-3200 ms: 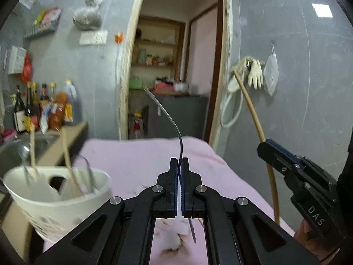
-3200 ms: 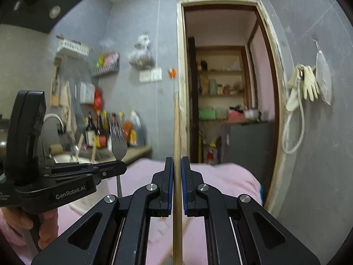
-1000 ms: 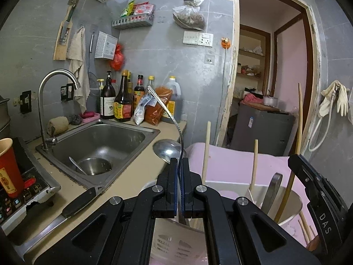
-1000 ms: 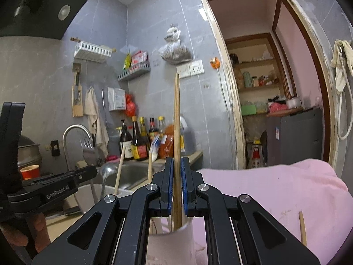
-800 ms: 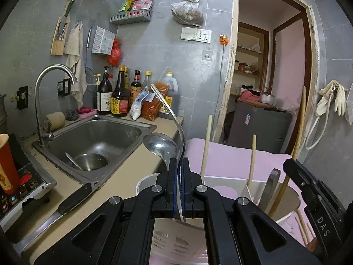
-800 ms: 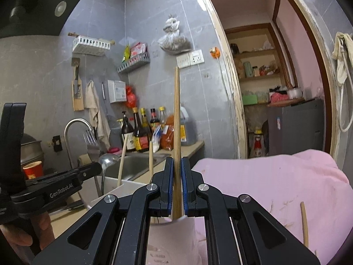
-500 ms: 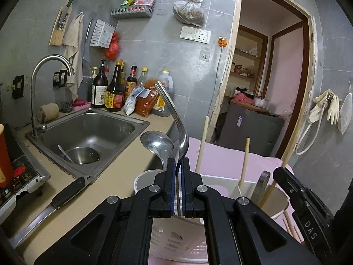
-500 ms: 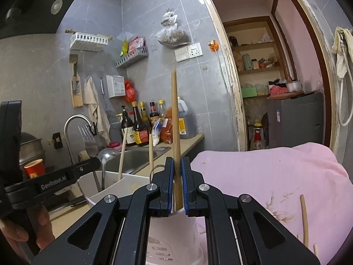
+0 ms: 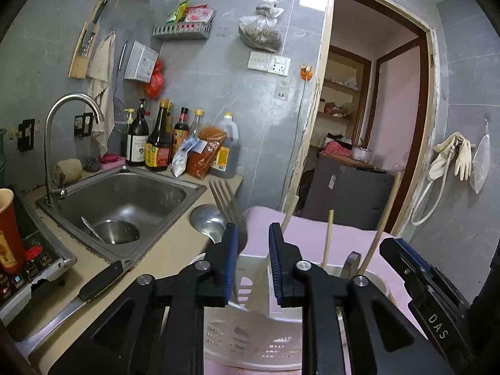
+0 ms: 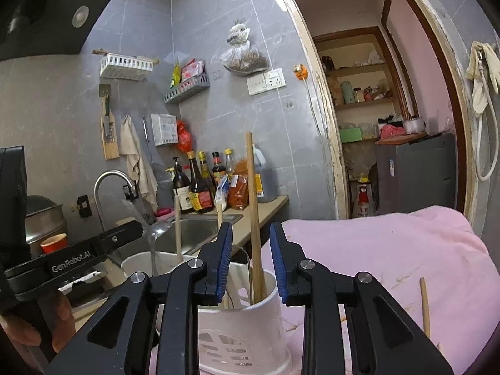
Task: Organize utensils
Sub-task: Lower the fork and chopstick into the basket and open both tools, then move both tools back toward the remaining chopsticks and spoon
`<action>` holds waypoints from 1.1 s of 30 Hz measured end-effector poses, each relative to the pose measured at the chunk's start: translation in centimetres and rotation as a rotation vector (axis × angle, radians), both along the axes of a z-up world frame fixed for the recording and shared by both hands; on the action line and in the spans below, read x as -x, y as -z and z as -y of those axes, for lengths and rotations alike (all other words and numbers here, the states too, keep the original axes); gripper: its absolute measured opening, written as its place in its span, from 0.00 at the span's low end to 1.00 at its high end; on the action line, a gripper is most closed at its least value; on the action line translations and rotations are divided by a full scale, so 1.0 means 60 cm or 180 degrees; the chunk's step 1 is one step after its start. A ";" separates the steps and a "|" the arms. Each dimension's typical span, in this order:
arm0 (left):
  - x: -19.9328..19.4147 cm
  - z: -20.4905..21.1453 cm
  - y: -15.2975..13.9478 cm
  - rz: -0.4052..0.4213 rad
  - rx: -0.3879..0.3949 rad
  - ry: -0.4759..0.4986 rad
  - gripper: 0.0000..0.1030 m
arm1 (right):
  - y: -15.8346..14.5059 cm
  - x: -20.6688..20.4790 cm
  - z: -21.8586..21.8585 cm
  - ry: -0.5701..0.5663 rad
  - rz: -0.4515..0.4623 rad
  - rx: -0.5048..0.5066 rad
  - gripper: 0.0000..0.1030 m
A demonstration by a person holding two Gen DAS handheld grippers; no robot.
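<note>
Left gripper (image 9: 251,256): fingers spread, gripping nothing; a fork (image 9: 226,203) stands between them, tines up, in the white utensil holder (image 9: 250,331). Right gripper (image 10: 251,256): fingers parted, gripping nothing; wooden chopstick (image 10: 253,218) upright between them in the same holder. Holder sits on pink cloth (image 10: 390,250), beside the counter (image 9: 150,268) and sink (image 9: 125,200).
</note>
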State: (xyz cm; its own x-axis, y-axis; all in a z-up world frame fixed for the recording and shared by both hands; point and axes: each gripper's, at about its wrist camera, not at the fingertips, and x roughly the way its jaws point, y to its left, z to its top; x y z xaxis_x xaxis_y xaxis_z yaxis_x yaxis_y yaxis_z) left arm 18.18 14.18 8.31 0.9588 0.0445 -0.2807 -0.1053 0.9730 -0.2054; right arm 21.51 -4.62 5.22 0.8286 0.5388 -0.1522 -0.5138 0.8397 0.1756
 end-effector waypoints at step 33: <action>0.044 0.149 -0.040 0.0362 -0.0044 0.0780 0.97 | -0.073 0.106 0.241 0.0908 0.0497 0.0078 1.00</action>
